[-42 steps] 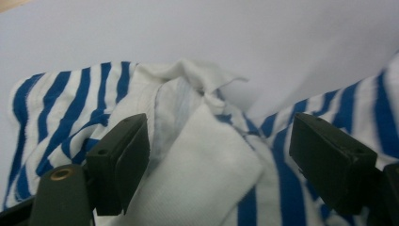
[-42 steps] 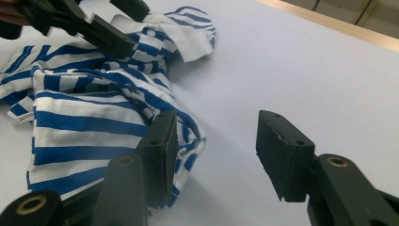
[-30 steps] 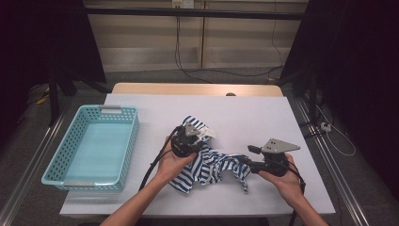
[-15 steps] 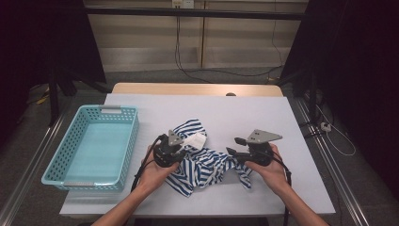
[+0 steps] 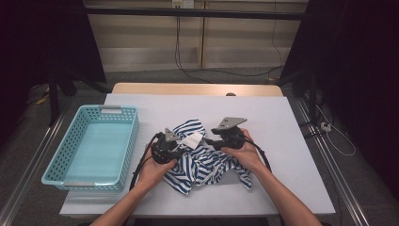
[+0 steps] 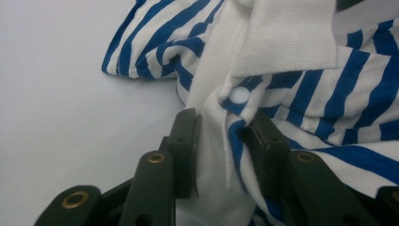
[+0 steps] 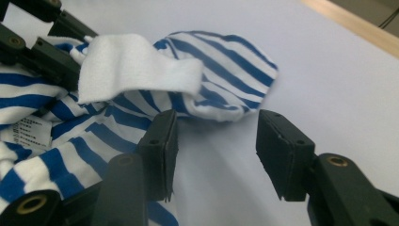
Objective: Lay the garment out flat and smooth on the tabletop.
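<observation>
Your left claw point(image 6: 221, 136) pinches the striped polo shirt's point(image 5: 207, 162) placket; right claw point(image 7: 214, 141) gapes empty (shirt crumpled, basket point(image 5: 70, 176) unfilled)

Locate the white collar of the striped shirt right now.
In the high view the collar sits atop the crumpled shirt at table centre, between the left claw and right claw, right of the basket.

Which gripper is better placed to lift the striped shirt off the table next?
The left gripper: its jaws already have the striped shirt between them, along the white placket by the button. The right gripper is open, with only bare table between its jaws.
</observation>
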`<state>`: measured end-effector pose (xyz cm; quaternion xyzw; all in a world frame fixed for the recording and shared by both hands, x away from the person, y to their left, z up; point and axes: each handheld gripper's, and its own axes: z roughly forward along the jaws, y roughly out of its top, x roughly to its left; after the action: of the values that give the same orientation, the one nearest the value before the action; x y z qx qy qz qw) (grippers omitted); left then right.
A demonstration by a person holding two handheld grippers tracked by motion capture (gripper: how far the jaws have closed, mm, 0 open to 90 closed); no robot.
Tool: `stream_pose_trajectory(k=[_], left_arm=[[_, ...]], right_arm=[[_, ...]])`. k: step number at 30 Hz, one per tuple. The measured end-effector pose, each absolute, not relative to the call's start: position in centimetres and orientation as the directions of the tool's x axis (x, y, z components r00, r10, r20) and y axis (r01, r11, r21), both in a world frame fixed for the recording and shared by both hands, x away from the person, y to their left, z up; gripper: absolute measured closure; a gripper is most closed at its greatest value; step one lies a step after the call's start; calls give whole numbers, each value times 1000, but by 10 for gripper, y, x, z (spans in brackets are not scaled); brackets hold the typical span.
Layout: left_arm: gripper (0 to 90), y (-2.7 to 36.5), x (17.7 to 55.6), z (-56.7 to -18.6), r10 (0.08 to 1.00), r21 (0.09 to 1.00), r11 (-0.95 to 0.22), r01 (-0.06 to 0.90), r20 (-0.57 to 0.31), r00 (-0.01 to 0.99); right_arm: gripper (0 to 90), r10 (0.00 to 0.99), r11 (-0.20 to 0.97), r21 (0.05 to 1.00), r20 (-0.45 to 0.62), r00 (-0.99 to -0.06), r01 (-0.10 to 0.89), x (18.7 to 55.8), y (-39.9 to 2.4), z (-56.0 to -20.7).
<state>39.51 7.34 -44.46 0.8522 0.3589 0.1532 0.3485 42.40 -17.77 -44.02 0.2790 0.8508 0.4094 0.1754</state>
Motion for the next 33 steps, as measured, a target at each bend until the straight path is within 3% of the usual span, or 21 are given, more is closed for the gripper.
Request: stream_pose_trajectory(k=[7, 11, 14, 22, 27, 33], left_arm=[[658, 75, 397, -445, 715, 711, -486, 508, -11, 699], [696, 75, 397, -442, 713, 721, -471, 508, -29, 701], [708, 74, 397, -439, 713, 735, -456, 502, -35, 700], [716, 54, 395, -415, 685, 793, -443, 418, -1, 729], [710, 41, 399, -409, 666, 817, -408, 407, -39, 745], [505, 39, 387, -411, 601, 823, -434, 367, -39, 798]], right_arm=[[476, 590, 509, 789, -30, -807, 343, 436, -162, -449], [703, 563, 503, 798, -12, -826, 332, 438, -160, -451], [804, 582, 495, 798, -11, -813, 344, 435, -165, -445], [849, 640, 455, 838, -72, -765, 301, 420, -191, -408], [852, 663, 454, 849, -118, -740, 271, 395, -210, -388], [853, 683, 434, 850, -92, -725, 300, 368, -232, -407]])
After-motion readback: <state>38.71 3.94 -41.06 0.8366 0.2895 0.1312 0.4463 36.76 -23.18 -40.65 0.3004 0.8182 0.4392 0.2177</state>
